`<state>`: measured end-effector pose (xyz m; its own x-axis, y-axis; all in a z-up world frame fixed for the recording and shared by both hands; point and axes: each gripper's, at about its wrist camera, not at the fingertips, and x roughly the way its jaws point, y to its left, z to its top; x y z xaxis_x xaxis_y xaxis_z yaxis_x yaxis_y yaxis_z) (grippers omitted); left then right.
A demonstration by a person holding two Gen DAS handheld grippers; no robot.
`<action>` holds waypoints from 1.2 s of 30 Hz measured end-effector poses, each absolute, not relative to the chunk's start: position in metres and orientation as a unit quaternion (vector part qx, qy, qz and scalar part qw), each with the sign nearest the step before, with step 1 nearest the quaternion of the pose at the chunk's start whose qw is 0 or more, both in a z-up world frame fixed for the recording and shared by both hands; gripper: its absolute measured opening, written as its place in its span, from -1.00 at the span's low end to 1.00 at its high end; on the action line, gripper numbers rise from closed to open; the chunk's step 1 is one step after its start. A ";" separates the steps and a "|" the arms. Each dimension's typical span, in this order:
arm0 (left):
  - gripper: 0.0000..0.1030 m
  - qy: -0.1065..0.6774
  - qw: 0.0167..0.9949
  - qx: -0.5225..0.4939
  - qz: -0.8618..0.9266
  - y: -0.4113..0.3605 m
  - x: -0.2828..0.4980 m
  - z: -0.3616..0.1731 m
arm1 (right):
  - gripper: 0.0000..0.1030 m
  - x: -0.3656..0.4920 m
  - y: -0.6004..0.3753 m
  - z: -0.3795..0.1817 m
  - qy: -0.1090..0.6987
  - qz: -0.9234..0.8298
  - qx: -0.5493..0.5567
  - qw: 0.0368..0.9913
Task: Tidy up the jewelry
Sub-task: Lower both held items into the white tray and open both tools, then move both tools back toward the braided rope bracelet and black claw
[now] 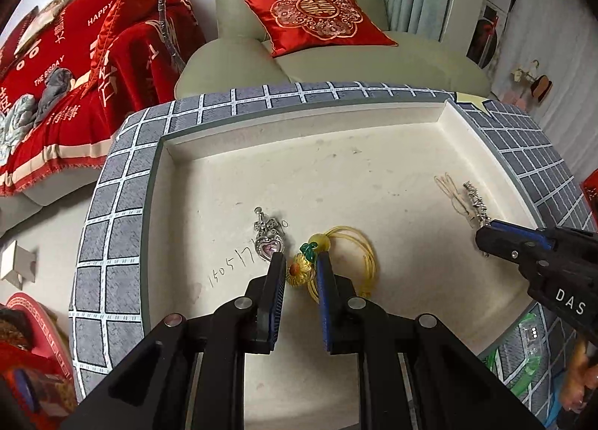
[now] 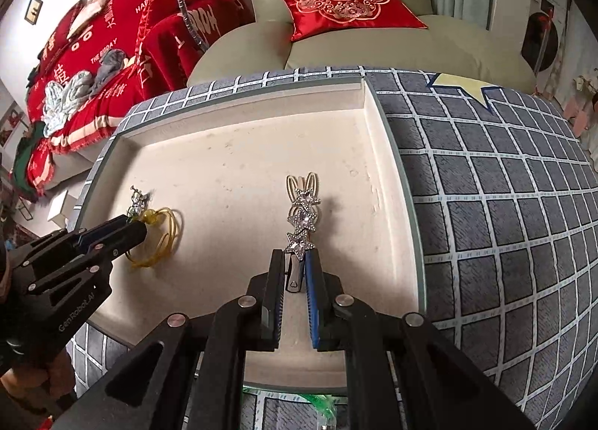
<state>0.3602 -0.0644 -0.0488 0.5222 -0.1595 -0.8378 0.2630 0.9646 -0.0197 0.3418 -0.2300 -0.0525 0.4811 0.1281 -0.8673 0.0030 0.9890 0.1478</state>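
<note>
Left gripper [image 1: 300,261]: we clench the yellow hair tie [image 1: 338,261], low centre of the tray [image 1: 157,183].
Right gripper [image 2: 296,265]: we clench the star hair clip [image 2: 303,220], mid-frame.
Heart pendant [image 1: 267,239]: just left of the tie.
Armchair [image 1: 336,56]: top.

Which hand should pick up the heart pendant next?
Left. The heart pendant lies right beside the left gripper, which holds the yellow hair tie. The right gripper sits across the tray, clamping the star clip.

Black left gripper [image 1: 299,261], blue ribbed fingers [image 1: 324,299], silver pivot screws, right gripper [image 2: 295,261] lettered "DAS"
</note>
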 end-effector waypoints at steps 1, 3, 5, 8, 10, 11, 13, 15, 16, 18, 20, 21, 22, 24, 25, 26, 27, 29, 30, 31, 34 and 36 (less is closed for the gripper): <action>-0.36 0.473 0.871 0.057 -0.119 -0.065 0.360 -0.049 | -0.75 0.342 -0.230 -0.053 0.510 0.036 0.065 0.857; -0.36 0.472 0.872 0.061 -0.116 -0.065 0.359 -0.049 | -0.45 0.343 -0.230 -0.054 0.513 0.036 0.069 0.855; -0.36 0.473 0.871 0.059 -0.118 -0.065 0.358 -0.049 | 0.08 0.342 -0.232 -0.054 0.512 0.035 0.074 0.855; -0.36 0.474 0.871 0.057 -0.118 -0.065 0.357 -0.049 | 0.17 0.338 -0.234 -0.048 0.502 0.041 0.083 0.860; -0.36 0.475 0.870 0.060 -0.117 -0.065 0.357 -0.050 | 0.17 0.335 -0.235 -0.040 0.494 0.045 0.092 0.863; -0.36 0.475 0.870 0.060 -0.119 -0.066 0.357 -0.050 | 0.17 0.333 -0.236 -0.037 0.490 0.047 0.096 0.865; -0.36 0.474 0.870 0.064 -0.119 -0.067 0.356 -0.050 | 0.17 0.329 -0.236 -0.029 0.481 0.051 0.104 0.869; -0.36 0.471 0.872 0.069 -0.116 -0.067 0.356 -0.050 | 0.18 0.324 -0.236 -0.025 0.475 0.053 0.108 0.872; -0.36 0.470 0.872 0.071 -0.115 -0.067 0.356 -0.050 | 0.18 0.321 -0.236 -0.021 0.472 0.054 0.110 0.873; -0.36 0.471 0.872 0.069 -0.114 -0.066 0.355 -0.050 | 0.18 0.314 -0.235 -0.018 0.468 0.056 0.114 0.875; -0.36 0.472 0.872 0.063 -0.112 -0.064 0.356 -0.050 | 0.18 0.308 -0.237 -0.014 0.463 0.057 0.121 0.876; -0.36 0.472 0.873 0.060 -0.111 -0.063 0.356 -0.050 | 0.19 0.306 -0.238 -0.014 0.461 0.056 0.124 0.877; -0.35 0.470 0.874 0.059 -0.111 -0.062 0.356 -0.049 | 0.19 0.303 -0.239 -0.012 0.460 0.057 0.129 0.877; -0.33 0.468 0.875 0.059 -0.110 -0.061 0.355 -0.049 | 0.19 0.299 -0.241 -0.010 0.458 0.055 0.135 0.877; 0.18 0.468 0.875 0.058 -0.110 -0.060 0.355 -0.049 | 0.19 0.298 -0.242 -0.009 0.457 0.053 0.137 0.877; 0.98 0.465 0.877 0.055 -0.108 -0.059 0.354 -0.048 | 0.19 0.296 -0.243 -0.009 0.456 0.052 0.140 0.877; 1.00 0.455 0.883 0.051 -0.104 -0.058 0.352 -0.045 | 0.19 0.294 -0.244 -0.008 0.455 0.051 0.142 0.877; 1.00 0.436 0.892 0.051 -0.105 -0.058 0.348 -0.039 | 0.19 0.290 -0.246 -0.007 0.454 0.051 0.145 0.878; 1.00 0.439 0.891 0.053 -0.106 -0.058 0.349 -0.039 | 0.19 0.288 -0.247 -0.006 0.454 0.051 0.146 0.878; 1.00 0.440 0.890 0.055 -0.106 -0.059 0.349 -0.039 | 0.19 0.286 -0.247 -0.006 0.454 0.050 0.146 0.877; 1.00 0.432 0.895 0.056 -0.098 -0.056 0.346 -0.034 | 0.25 0.280 -0.250 -0.004 0.455 0.048 0.151 0.877; 1.00 0.419 0.901 0.058 -0.095 -0.052 0.339 -0.027 | 0.58 0.274 -0.253 -0.001 0.451 0.047 0.155 0.878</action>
